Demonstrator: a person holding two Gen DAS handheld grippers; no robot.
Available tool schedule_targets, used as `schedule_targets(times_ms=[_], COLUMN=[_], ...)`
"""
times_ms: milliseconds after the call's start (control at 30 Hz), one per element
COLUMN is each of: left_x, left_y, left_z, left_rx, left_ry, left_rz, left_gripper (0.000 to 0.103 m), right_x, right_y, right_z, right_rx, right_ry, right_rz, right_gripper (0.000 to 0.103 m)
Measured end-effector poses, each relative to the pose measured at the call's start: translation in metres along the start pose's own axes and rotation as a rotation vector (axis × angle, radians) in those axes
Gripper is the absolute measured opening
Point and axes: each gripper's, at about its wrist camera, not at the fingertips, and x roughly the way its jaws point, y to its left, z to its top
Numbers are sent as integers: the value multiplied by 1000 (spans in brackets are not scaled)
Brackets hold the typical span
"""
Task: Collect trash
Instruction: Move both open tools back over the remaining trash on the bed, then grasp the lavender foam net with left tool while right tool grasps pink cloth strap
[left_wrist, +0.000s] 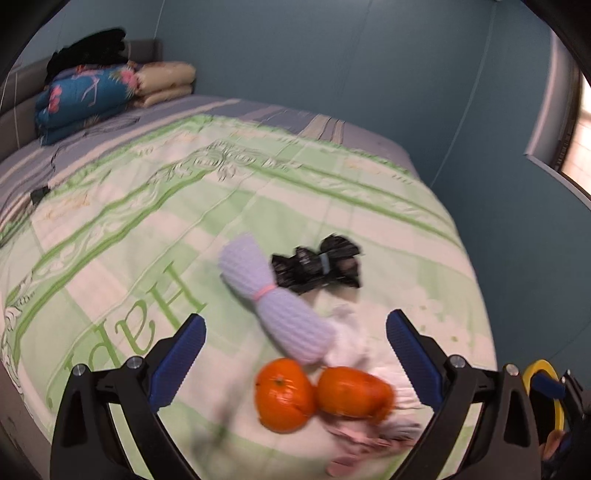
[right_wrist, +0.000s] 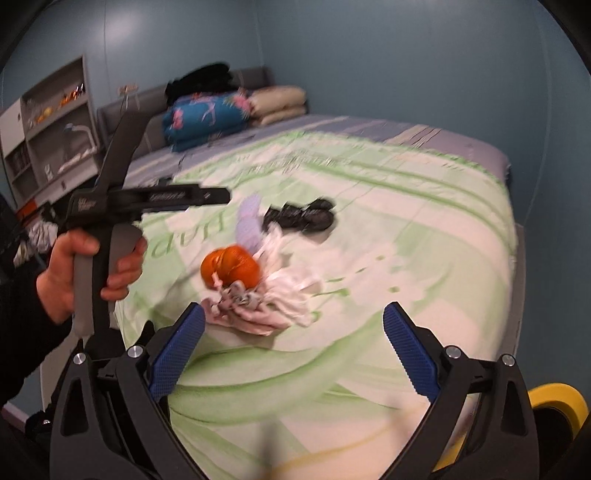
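A small heap lies on the green-and-white quilt (left_wrist: 147, 206): two oranges (left_wrist: 317, 393), a lavender foam-net roll (left_wrist: 273, 295) with a pink band, a black plastic bundle (left_wrist: 317, 266), crumpled white tissue (left_wrist: 351, 339) and pink paper (left_wrist: 354, 439). My left gripper (left_wrist: 295, 319) hangs open just above the near side of the heap, with the oranges and the roll's end between its blue fingers (left_wrist: 177, 365), untouched. My right gripper (right_wrist: 294, 311) is open and empty, short of the pink paper (right_wrist: 255, 314) and tissue (right_wrist: 291, 291). The oranges (right_wrist: 231, 267) and black bundle (right_wrist: 299, 218) lie beyond.
Folded blankets (right_wrist: 210, 114) and black clothing (right_wrist: 199, 83) are stacked at the headboard. A grey shelf unit (right_wrist: 55, 122) stands left of the bed. A hand (right_wrist: 66, 269) holds the left gripper's handle at the bed's left edge. A yellow round object (right_wrist: 561, 402) sits low right. Blue walls surround the bed.
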Motion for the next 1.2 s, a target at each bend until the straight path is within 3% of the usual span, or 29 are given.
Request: schedule_targets(times_ms=[200, 767, 933, 1000, 1067, 1133, 1200], left_x=[30, 88, 101, 108, 116, 120, 120], left_y=[18, 38, 29, 24, 20, 17, 15], left_z=[-2, 20, 20, 19, 17, 14, 12], left_rx=[-51, -179, -183, -175, -170, -162, -148], left_ry=[54, 131, 153, 174, 204, 216, 216], left_rz=[-5, -12, -9, -4, -2, 8, 18], left_gripper=[95, 94, 79, 64, 53, 49, 44], right_x=[39, 78, 86, 89, 93, 98, 102], right_y=[27, 48, 50, 49, 49, 49, 50], right_z=[0, 9, 5, 4, 4, 3, 1], right_rx=[-104, -194, -197, -190, -186, -180, -176], right_ry=[77, 112, 134, 144, 159, 181, 202], right_rz=[9, 26, 31, 33, 40, 43, 52], right_gripper=[92, 89, 79, 77, 63, 49, 44])
